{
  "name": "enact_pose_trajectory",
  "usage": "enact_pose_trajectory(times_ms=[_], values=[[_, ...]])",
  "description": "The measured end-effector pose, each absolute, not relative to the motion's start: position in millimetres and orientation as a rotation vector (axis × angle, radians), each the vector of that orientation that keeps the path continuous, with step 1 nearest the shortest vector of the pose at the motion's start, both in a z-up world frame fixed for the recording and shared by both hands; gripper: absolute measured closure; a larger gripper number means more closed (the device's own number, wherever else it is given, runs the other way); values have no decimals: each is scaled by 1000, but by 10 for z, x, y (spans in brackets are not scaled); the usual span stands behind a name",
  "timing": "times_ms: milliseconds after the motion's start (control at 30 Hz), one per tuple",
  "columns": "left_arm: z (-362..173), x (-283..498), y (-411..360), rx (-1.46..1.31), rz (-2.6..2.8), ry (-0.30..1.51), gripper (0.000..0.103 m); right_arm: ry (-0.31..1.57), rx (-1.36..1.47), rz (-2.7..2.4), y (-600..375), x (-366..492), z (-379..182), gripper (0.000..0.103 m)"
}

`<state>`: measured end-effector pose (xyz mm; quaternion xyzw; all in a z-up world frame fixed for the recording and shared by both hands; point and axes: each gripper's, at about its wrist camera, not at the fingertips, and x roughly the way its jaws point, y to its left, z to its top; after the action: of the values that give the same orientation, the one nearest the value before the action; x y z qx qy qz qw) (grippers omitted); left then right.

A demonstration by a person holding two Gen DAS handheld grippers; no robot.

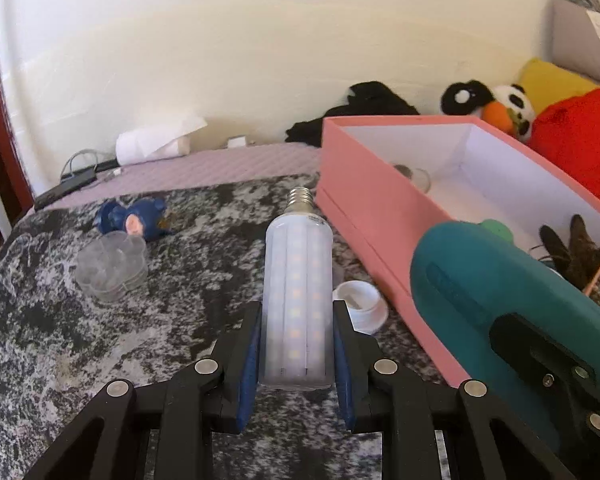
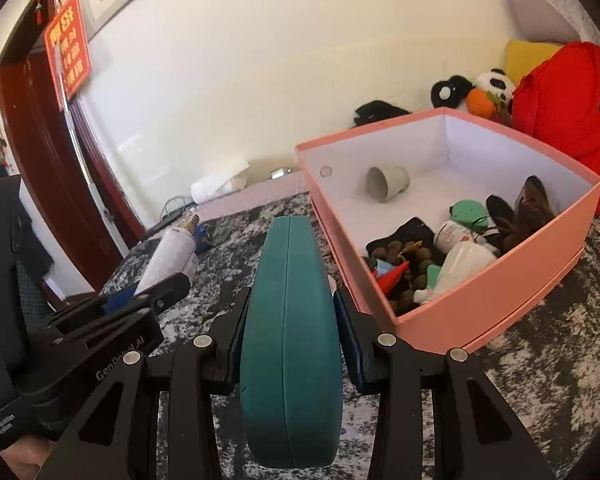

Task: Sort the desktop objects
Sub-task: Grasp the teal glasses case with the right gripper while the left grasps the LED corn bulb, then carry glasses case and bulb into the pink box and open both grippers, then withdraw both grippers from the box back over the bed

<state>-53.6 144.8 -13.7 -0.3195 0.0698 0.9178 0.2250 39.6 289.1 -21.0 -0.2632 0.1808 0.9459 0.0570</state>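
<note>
Marbled tabletop [image 1: 60,340]; bulb [image 1: 298,300] between left tongs [image 1: 296,344].

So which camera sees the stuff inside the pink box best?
The right wrist view. It looks down into the pink box, showing a grey cup, brown round things and a white bottle. The left wrist view sees the box from lower; its wall and the teal case hide most contents.

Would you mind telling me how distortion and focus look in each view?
Left wrist view: the pink box rim bows with fisheye, the bulb stays sharp. Right wrist view: dark corner vignetting, the door frame curves, the teal case looms large.
</note>
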Motion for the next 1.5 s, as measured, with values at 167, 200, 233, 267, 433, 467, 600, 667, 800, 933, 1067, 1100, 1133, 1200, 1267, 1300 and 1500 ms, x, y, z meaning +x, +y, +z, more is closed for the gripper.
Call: enact_pose_trajectory(times_ms=[167, 200, 233, 267, 433, 467, 600, 667, 800, 933, 1067, 1100, 1133, 1200, 1267, 1300, 1500], values=[[-39, -413, 1608, -826, 2524, 196, 77, 547, -657, 2902, 2995, 598, -79, 60], [-23, -391, 1641, -815, 2523, 196, 77, 532, -617, 2902, 3011, 649, -44, 60], [-4, -363, 1689, -803, 2518, 198, 77, 516, -577, 2902, 3027, 700, -9, 60], [12, -336, 1749, -786, 2512, 200, 77, 486, -533, 2890, 3040, 754, 27, 60], [41, -303, 2071, -764, 2460, 215, 77, 327, -379, 2768, 3153, 937, 139, 61], [47, -299, 2156, -760, 2442, 214, 77, 324, -372, 2751, 3216, 948, 141, 61], [71, -249, 2465, -728, 2393, 226, 77, 482, -367, 2733, 3553, 926, 99, 61], [66, -252, 2595, -721, 2375, 225, 77, 544, -383, 2725, 3716, 870, 58, 61], [-18, -305, 2797, -746, 2317, 208, 77, 710, -412, 2723, 4053, 798, -85, 60], [-142, -296, 2974, -760, 2283, 226, 56, 804, -455, 2712, 4187, 751, -181, 57], [-267, -271, 3136, -771, 2255, 248, 6, 818, -423, 2680, 4190, 793, -189, 9], [-261, -258, 3134, -767, 2263, 248, 6, 805, -410, 2669, 4187, 816, -172, 9], [-259, -251, 3127, -769, 2262, 247, 6, 800, -405, 2668, 4189, 831, -165, 9], [-252, -234, 3099, -766, 2261, 242, 6, 817, -414, 2674, 4200, 828, -173, 9], [-240, -205, 3055, -758, 2270, 227, 6, 834, -419, 2677, 4212, 814, -183, 9], [-229, -192, 3028, -753, 2275, 216, 6, 829, -415, 2680, 4196, 823, -175, 9], [-205, -236, 2749, -807, 2294, 180, 4, 745, -206, 2655, 4091, 1052, -9, 9]])
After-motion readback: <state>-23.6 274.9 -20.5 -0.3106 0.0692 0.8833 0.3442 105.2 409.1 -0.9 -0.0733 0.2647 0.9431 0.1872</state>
